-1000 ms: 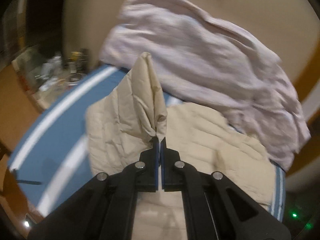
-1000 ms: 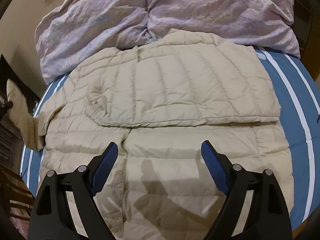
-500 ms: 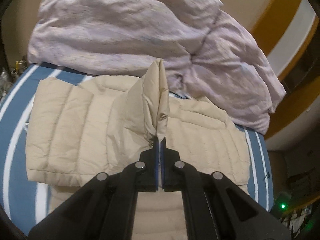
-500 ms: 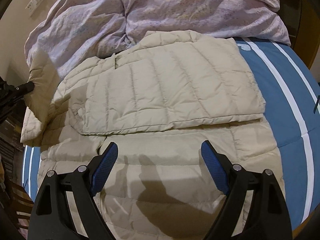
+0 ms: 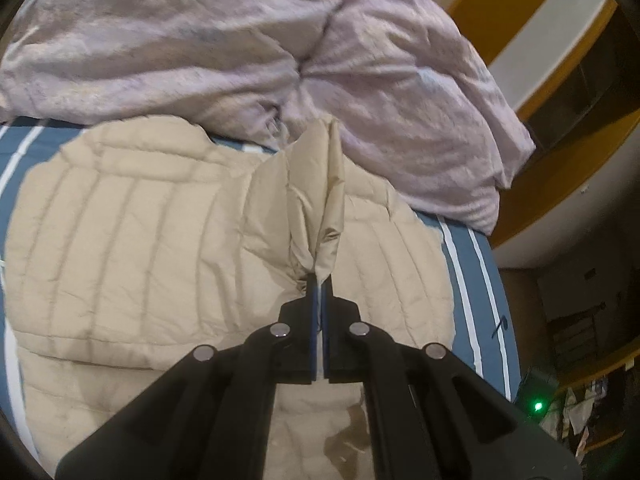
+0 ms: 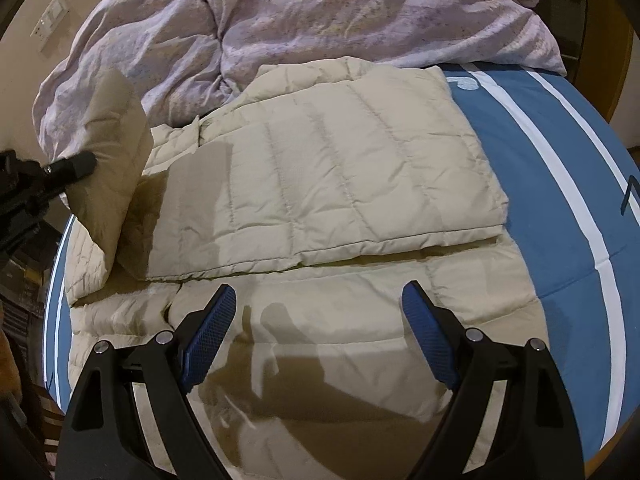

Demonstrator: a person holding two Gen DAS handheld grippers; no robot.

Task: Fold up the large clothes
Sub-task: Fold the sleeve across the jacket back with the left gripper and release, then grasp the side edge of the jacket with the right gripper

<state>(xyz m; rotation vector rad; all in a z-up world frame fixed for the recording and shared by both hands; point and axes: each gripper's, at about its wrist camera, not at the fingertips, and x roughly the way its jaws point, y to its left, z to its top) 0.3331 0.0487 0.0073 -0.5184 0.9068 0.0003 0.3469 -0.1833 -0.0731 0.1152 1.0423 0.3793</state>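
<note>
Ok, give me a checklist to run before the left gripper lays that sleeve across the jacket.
1. Left gripper shut on the sleeve: ok.
2. Sleeve lifted off the jacket: ok.
3. Other side folded flat over the jacket: ok.
4. Right gripper open, holding nothing: ok.
5. Duvet off the landing spot: ok.
6. Sleeve cuff free, not twisted: cannot tell.

A home bedroom: a bed with a blue, white-striped sheet (image 6: 560,168), a crumpled lilac duvet (image 6: 320,12) heaped along its far edge, and a light switch plate (image 6: 50,20) on the beige wall.
</note>
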